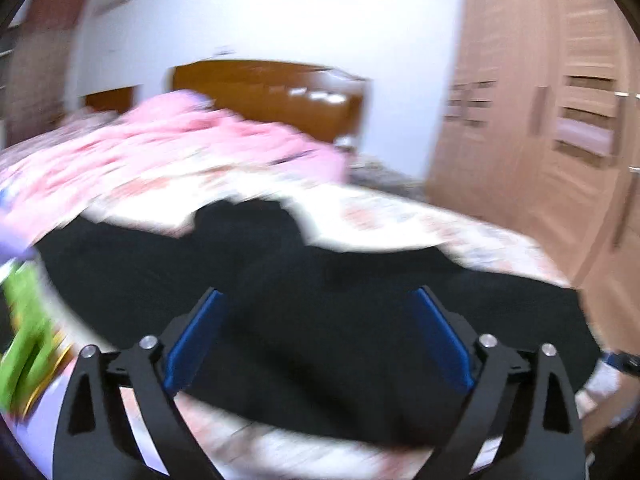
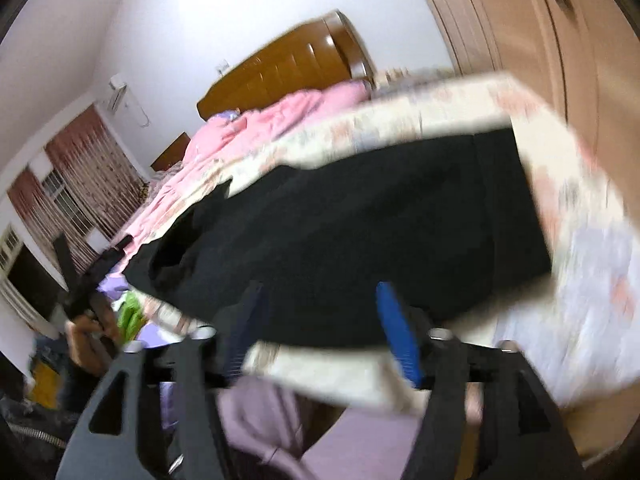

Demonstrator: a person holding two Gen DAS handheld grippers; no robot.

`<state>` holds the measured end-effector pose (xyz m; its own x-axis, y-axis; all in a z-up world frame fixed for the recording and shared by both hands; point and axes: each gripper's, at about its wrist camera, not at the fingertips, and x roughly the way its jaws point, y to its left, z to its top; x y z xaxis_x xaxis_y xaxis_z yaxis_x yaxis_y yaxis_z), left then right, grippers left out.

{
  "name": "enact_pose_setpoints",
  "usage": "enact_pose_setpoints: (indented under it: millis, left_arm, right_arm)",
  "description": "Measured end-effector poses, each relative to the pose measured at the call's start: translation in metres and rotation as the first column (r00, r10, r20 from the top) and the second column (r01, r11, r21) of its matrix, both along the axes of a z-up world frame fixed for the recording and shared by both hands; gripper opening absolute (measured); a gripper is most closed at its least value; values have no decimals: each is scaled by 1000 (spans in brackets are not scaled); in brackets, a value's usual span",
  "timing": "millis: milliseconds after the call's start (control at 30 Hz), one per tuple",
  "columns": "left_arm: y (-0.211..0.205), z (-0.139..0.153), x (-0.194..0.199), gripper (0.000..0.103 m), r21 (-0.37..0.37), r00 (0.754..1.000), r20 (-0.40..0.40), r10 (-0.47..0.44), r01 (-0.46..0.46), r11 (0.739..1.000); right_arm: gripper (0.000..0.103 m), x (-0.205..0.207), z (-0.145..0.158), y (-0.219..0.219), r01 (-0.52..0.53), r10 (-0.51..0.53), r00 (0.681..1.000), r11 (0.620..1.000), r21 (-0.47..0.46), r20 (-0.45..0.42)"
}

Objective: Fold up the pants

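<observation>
Black pants (image 1: pixel 320 280) lie spread flat across the floral bedsheet (image 1: pixel 400 220), blurred in both views. My left gripper (image 1: pixel 319 294) hovers over their near part with its blue pads (image 1: pixel 192 344) wide apart and nothing pinched between them. In the right wrist view the pants (image 2: pixel 360 220) fill the middle, one straight end toward the right. My right gripper (image 2: pixel 320 288) is tilted above their near edge, open, with its blue pad (image 2: pixel 400 332) clear of the cloth. The left gripper (image 2: pixel 80 292) also shows at the far left, held by a hand (image 2: pixel 90 336).
A rumpled pink quilt (image 1: pixel 180 148) covers the far half of the bed before a brown wooden headboard (image 1: pixel 272 88). A tall wooden wardrobe (image 1: pixel 540 120) stands to the right. A green item (image 1: pixel 24 320) and lilac cloth (image 2: pixel 272 420) lie at the near bed edge.
</observation>
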<state>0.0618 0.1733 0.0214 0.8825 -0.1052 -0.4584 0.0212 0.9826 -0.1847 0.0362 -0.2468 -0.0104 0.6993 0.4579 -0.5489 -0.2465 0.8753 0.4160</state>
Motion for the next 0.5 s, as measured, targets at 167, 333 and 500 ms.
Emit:
enact_pose_setpoints:
  millis: [167,333,500]
  left_arm:
    - [-100,7,98,101,1,930,-164,-330,335,942]
    - [-197,-41,187,88,-95,765,-346,-544,548,831]
    - [-211,-90,243,89,40,781,-421,-461,523,851]
  right_arm:
    - [80,71,0,34,16,-33,997,975,-222,-71]
    - [88,82,-37,48,24,-78,989,923,-385,-125]
    - [89,54,-65,36,-18,-11,997,928,-373,-74]
